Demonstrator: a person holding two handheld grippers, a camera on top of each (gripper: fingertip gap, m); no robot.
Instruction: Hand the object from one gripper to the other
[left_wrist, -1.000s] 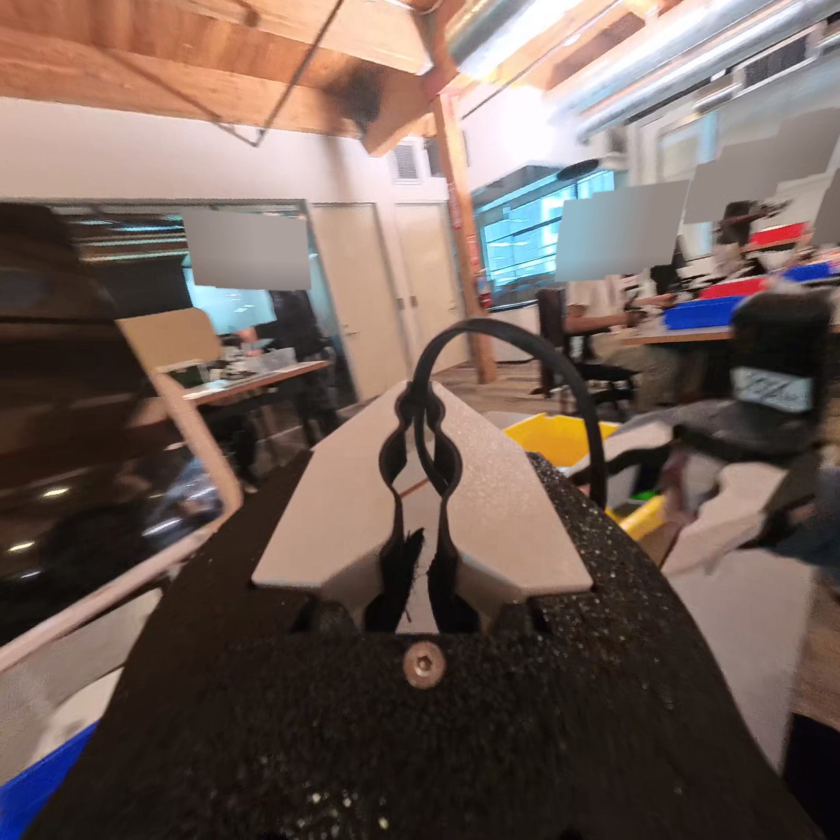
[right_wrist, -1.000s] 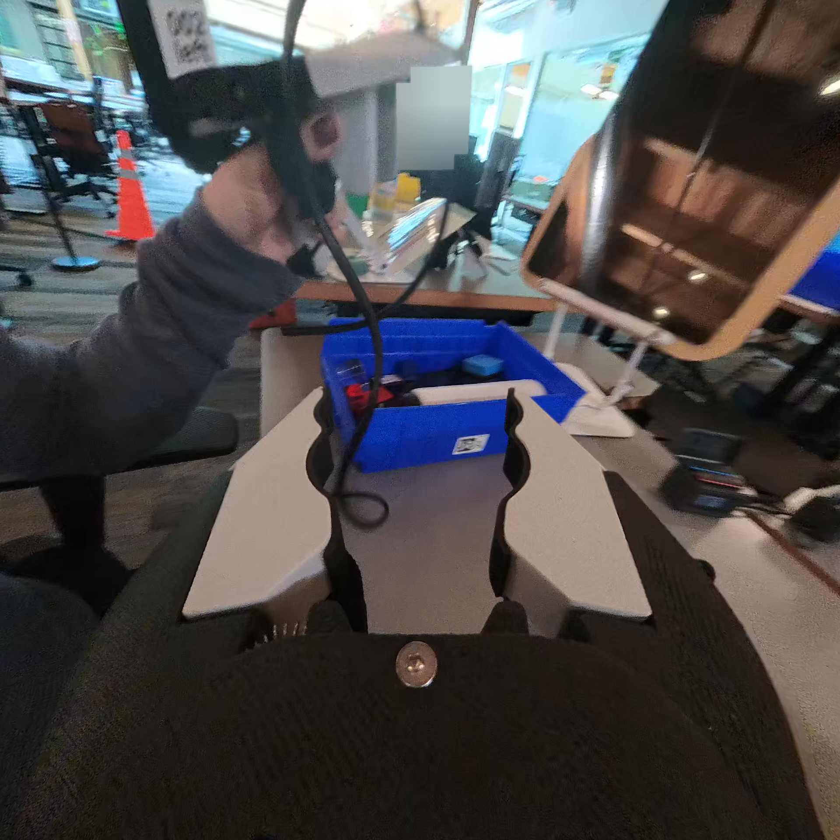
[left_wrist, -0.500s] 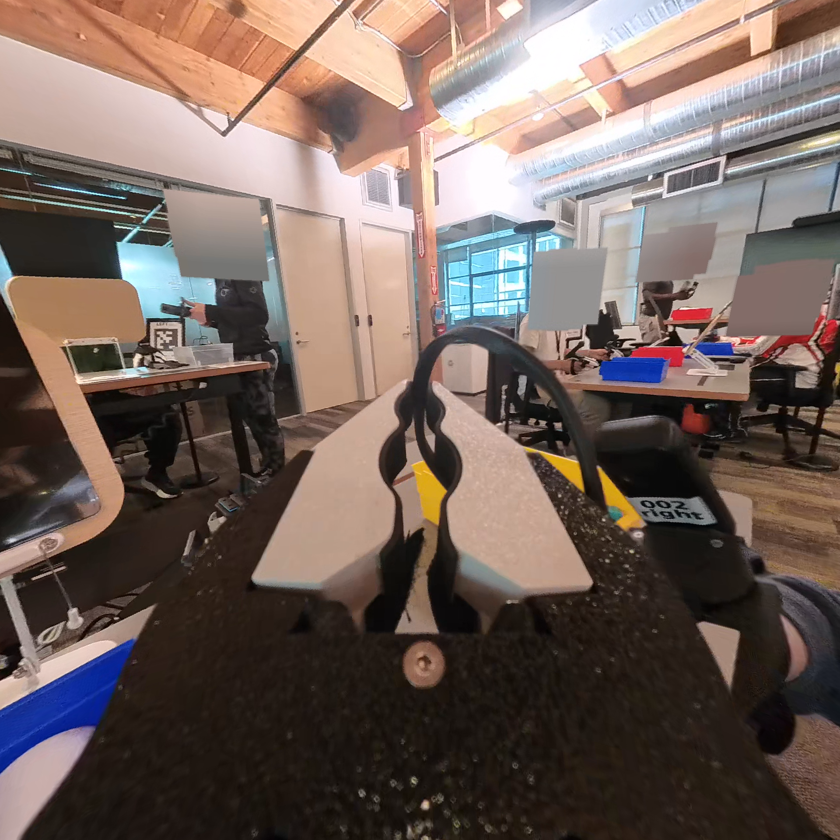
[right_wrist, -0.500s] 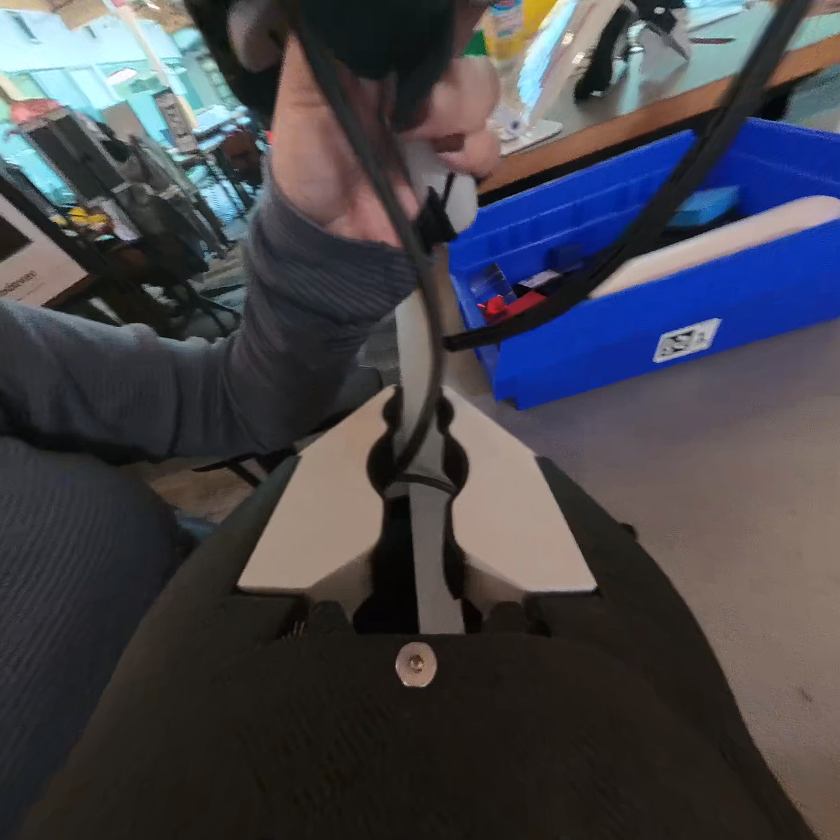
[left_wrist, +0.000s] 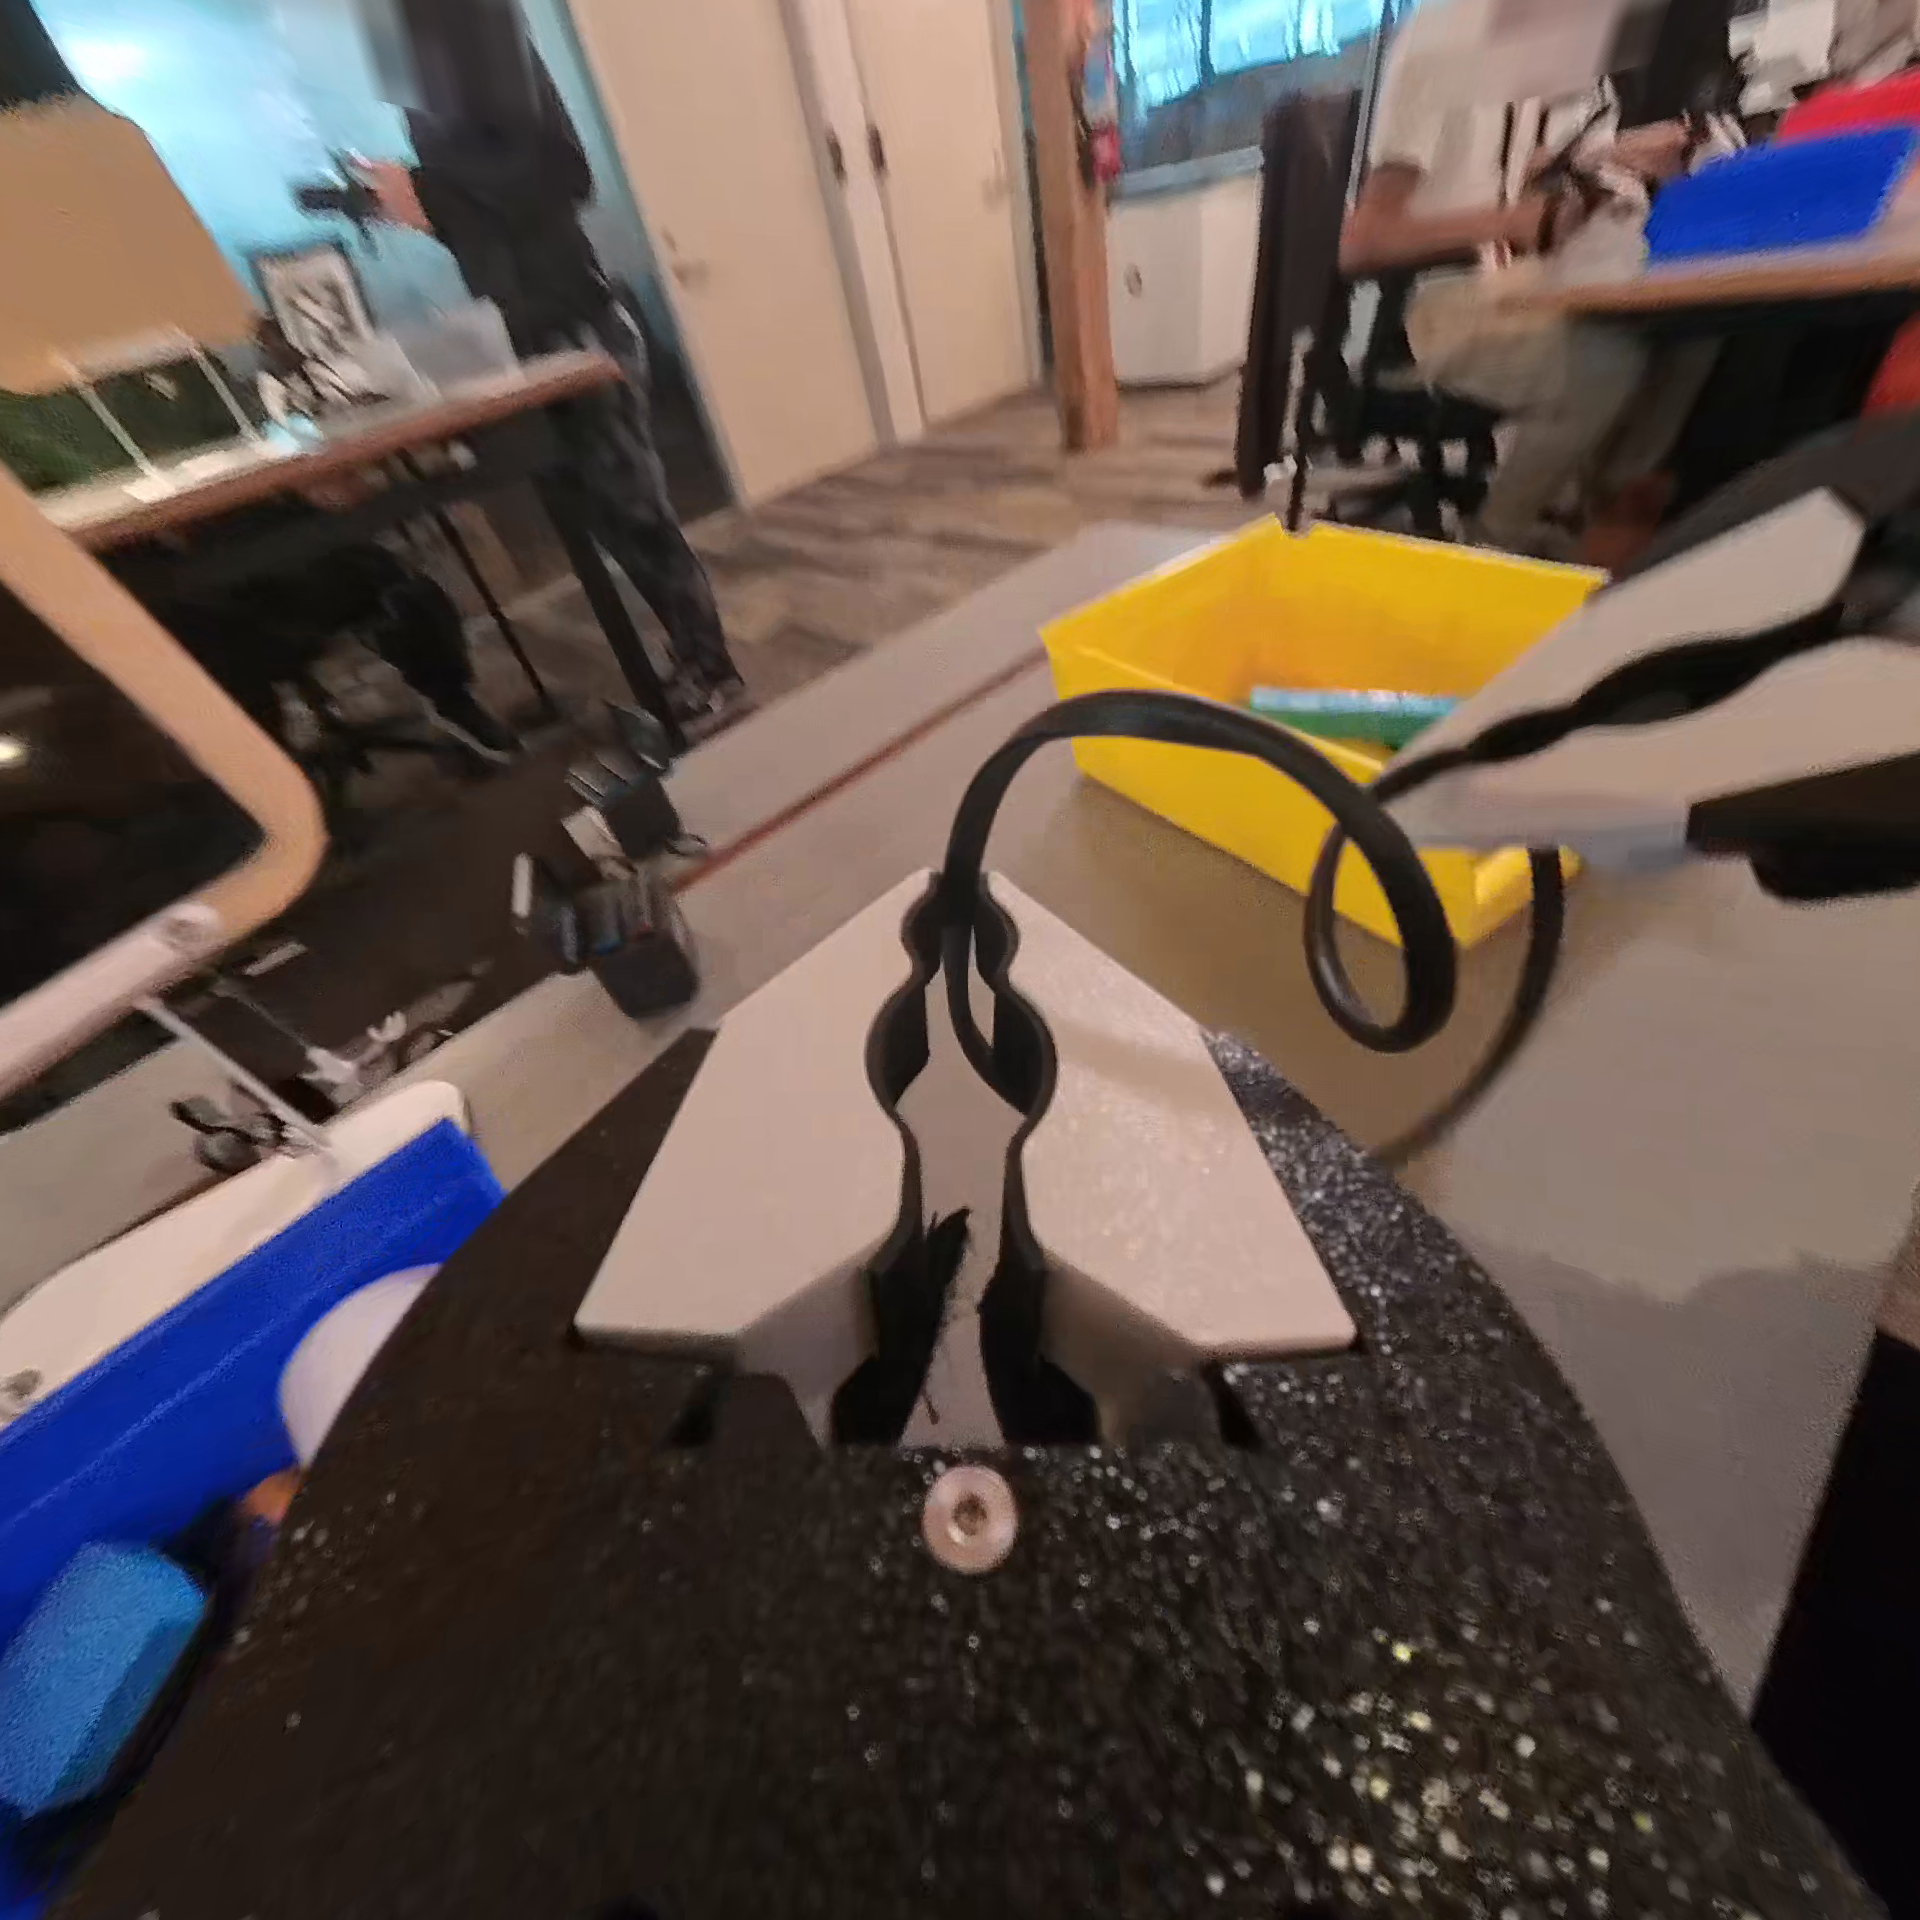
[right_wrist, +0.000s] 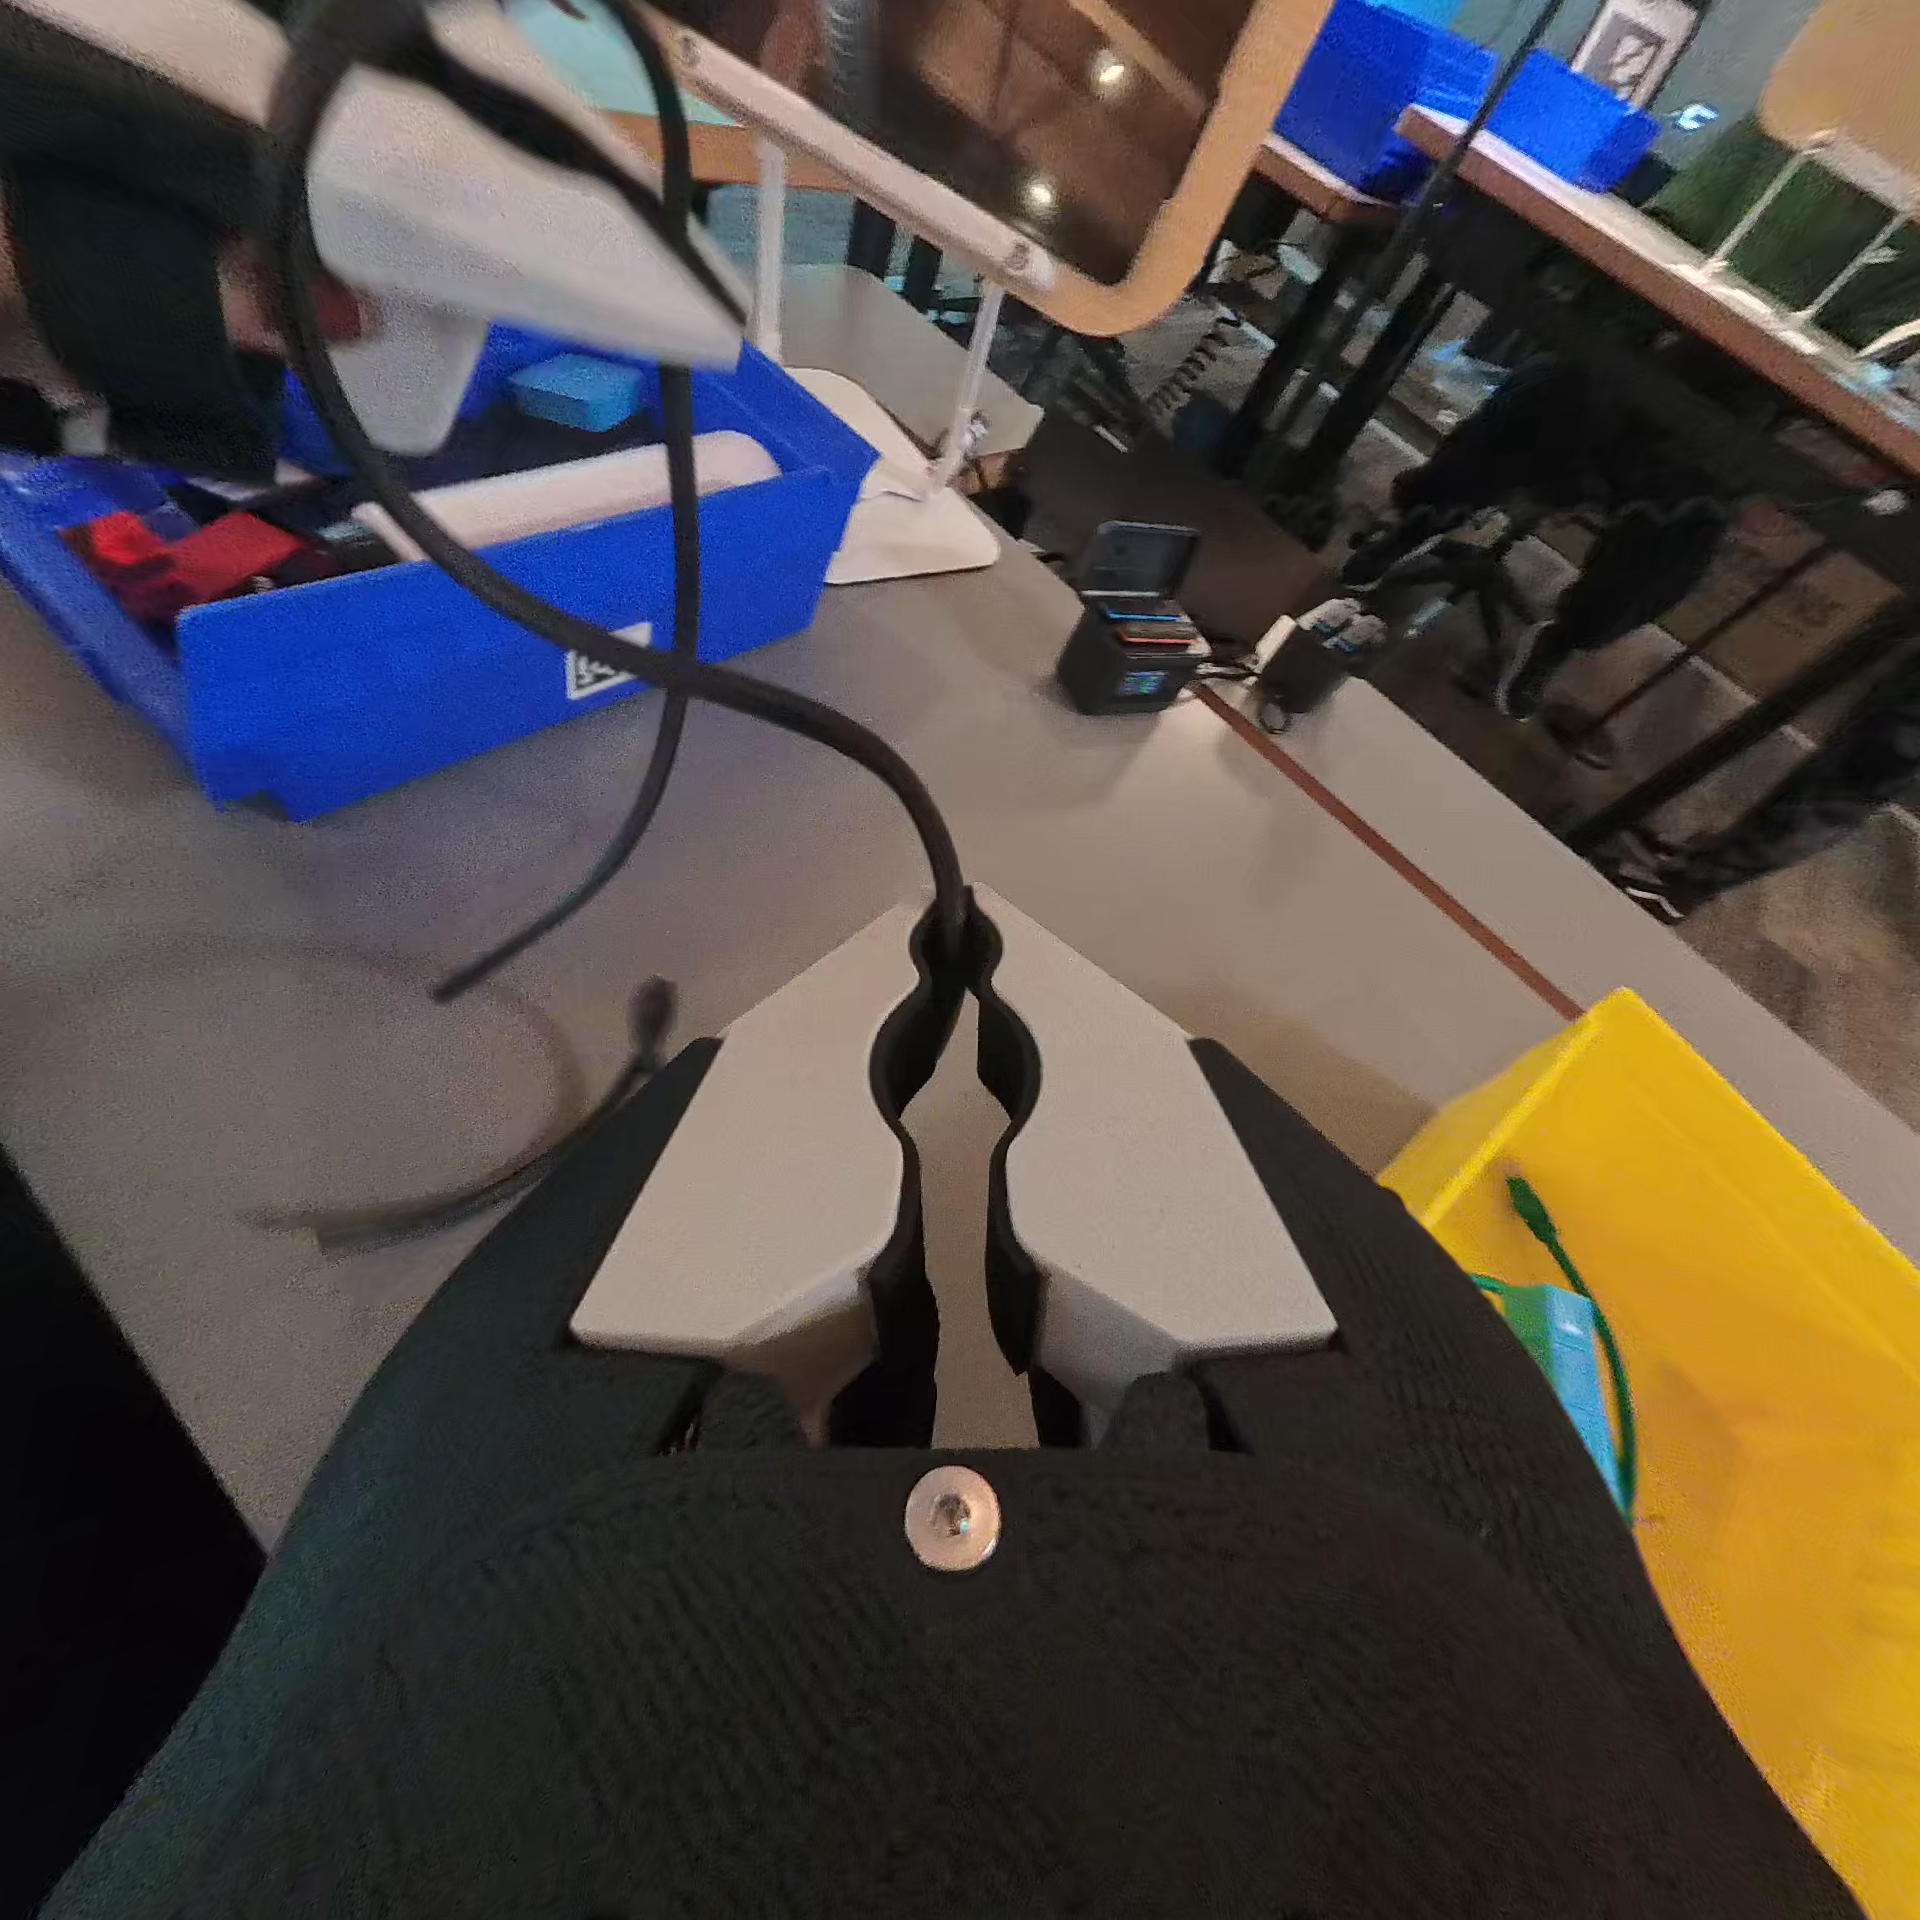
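Left wrist view: sits on the left gripper (left_wrist: 961, 914), close behind its fingers, looking forward and slightly down across the grey table (left_wrist: 1662, 1143); yellow bin (left_wrist: 1226, 665) at 1 o'clock, blue bin (left_wrist: 208, 1382) at 8 o'clock.
Right wrist view: sits on the right gripper (right_wrist: 956, 925), equally close, facing across the same table; blue bin (right_wrist: 468, 665) at 11 o'clock, yellow bin (right_wrist: 1766, 1403) at 4 o'clock.
Shared: table, both bins, black cable (left_wrist: 1195, 717) (right_wrist: 810, 717); each view shows the other gripper, at 2 o'clock and 11 o'clock.
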